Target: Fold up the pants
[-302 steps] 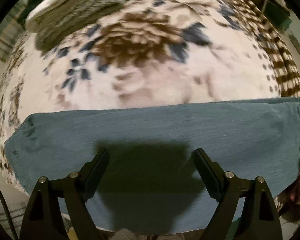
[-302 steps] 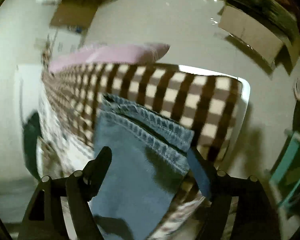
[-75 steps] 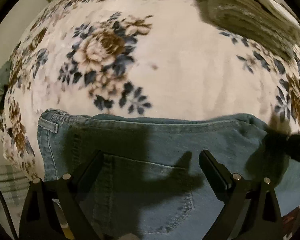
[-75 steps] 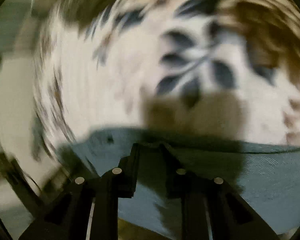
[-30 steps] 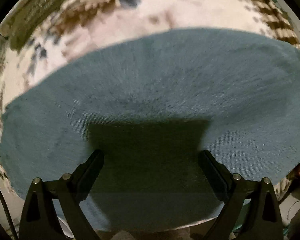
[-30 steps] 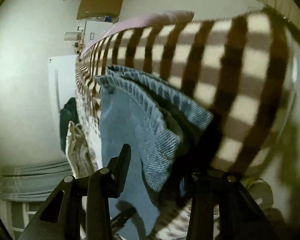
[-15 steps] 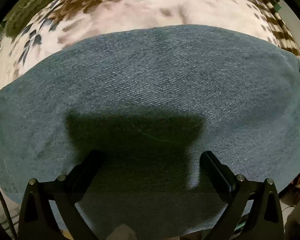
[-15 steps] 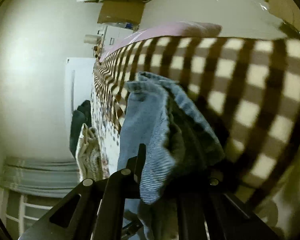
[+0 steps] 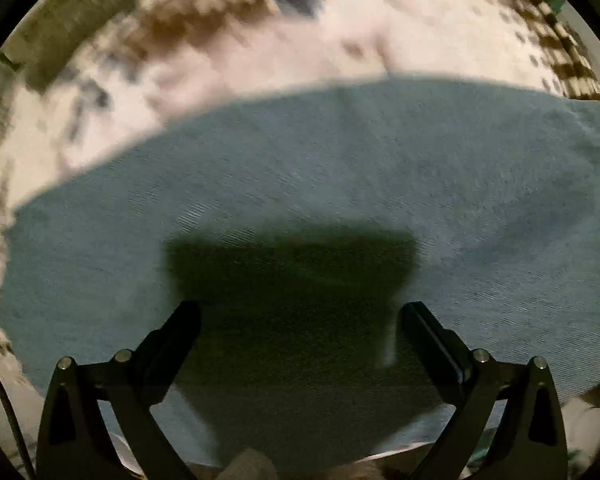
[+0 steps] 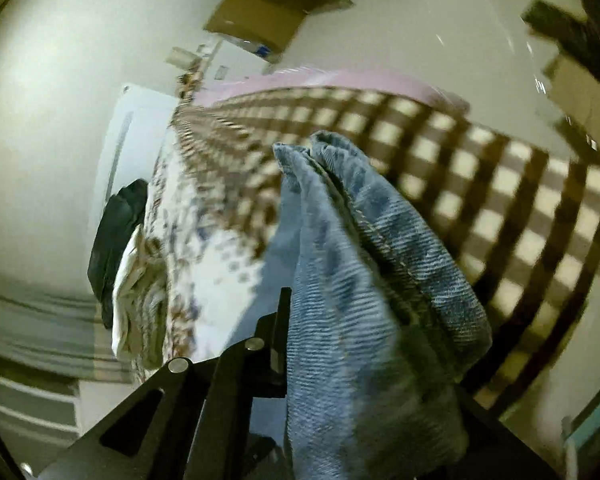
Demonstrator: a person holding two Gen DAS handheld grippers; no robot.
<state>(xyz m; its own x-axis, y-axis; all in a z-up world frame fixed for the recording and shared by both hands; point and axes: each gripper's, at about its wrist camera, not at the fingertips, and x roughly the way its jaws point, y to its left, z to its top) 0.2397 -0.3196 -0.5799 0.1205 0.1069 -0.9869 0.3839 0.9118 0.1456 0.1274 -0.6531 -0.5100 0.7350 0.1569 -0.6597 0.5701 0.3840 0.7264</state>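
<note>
Right wrist view: right gripper (image 10: 340, 320), black, two-fingered, has just been closing and is now clenched on the hem end of the blue denim pants (image 10: 364, 272); a second ago its fingers stood apart around that bunched hem, and now the cloth rises off the brown-and-cream checked blanket (image 10: 520, 200). Judged meaning: the leg end is taken up, ready to be carried over toward the waist for the next fold. Left wrist view: left gripper (image 9: 300, 316), black, released, fingers wide apart, hovers pointing down over the flat middle of the pants (image 9: 340, 168), which lie on the cream floral bedspread (image 9: 260, 52); no cloth sits between its pads. Background items: brown cardboard boxes (image 10: 260, 20), pink pillow (image 10: 320, 80), dark garment (image 10: 116, 232). Brands, labels, writing: none legible in either view; blur hides fine detail.
</note>
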